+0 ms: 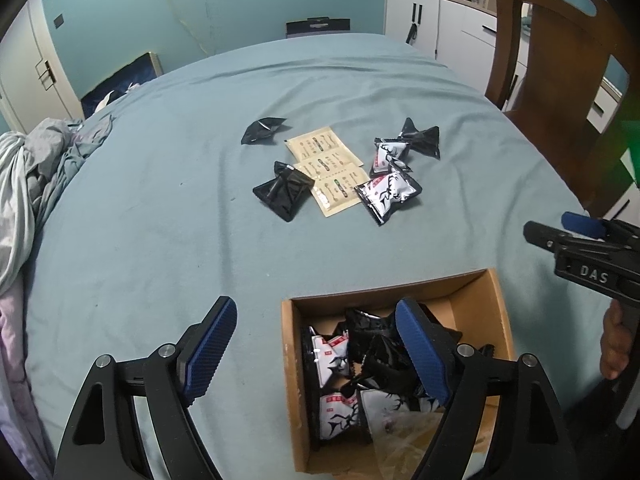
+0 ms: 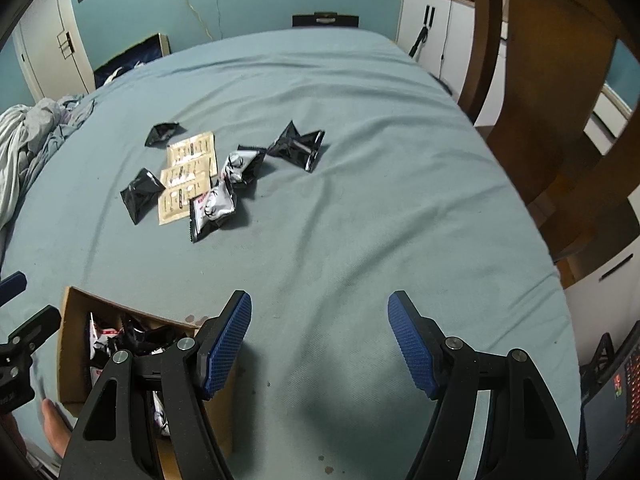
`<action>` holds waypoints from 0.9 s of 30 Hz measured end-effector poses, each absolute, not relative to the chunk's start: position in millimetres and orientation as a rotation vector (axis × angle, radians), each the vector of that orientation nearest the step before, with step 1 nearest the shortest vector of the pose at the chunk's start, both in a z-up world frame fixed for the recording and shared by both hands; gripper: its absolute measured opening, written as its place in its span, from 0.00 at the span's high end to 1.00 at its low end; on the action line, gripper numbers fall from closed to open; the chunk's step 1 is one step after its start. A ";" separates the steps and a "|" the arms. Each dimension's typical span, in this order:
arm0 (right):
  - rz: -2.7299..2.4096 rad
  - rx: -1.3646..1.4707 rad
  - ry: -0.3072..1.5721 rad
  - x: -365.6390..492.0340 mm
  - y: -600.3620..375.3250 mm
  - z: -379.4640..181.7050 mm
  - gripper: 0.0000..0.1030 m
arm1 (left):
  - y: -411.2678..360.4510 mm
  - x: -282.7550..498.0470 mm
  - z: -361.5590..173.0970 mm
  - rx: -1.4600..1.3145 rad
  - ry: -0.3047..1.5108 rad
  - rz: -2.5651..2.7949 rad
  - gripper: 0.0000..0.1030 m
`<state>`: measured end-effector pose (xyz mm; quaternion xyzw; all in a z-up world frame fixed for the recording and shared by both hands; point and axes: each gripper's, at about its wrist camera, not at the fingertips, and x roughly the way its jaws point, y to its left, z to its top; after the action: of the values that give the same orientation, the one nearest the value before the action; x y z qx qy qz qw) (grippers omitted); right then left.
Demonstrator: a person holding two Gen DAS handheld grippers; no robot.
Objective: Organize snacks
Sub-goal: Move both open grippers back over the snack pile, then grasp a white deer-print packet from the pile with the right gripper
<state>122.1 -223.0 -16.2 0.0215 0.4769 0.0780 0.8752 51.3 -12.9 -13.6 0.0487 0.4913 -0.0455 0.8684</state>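
Note:
Snack packets lie in a loose cluster mid-bed: black pyramid packets [image 1: 283,195] [image 2: 141,193], beige flat sachets [image 1: 330,172] [image 2: 186,176], and black-and-white deer-print packets [image 1: 387,193] [image 2: 212,210]. A cardboard box [image 1: 289,380] [image 2: 72,344] at the near edge holds several packets of the same kinds. My left gripper [image 1: 316,344] is open and empty, its right finger over the box. My right gripper [image 2: 320,340] is open and empty over bare sheet, right of the box; it also shows in the left wrist view [image 1: 576,236].
The blue-grey bedsheet [image 2: 360,160] covers the bed. Crumpled bedding [image 1: 32,184] lies at the left edge. A wooden chair [image 1: 560,80] stands at the right, white cabinets [image 1: 440,28] behind it. A dark case [image 1: 120,80] sits beyond the far left.

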 end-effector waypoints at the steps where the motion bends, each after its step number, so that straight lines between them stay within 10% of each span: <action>1: 0.168 0.051 1.010 125.9 -223.0 -19.4 0.32 | -13.1 51.6 -13.8 0.099 1.030 -0.097 0.20; 27: 0.315 0.213 1.123 221.2 -215.7 -51.1 0.32 | -1.6 60.3 -15.0 0.013 1.063 -0.123 0.18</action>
<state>221.2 -215.7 -51.1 0.1005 0.5291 0.1483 0.8294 60.3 -1.6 -15.0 0.0060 0.5065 -0.0586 0.8602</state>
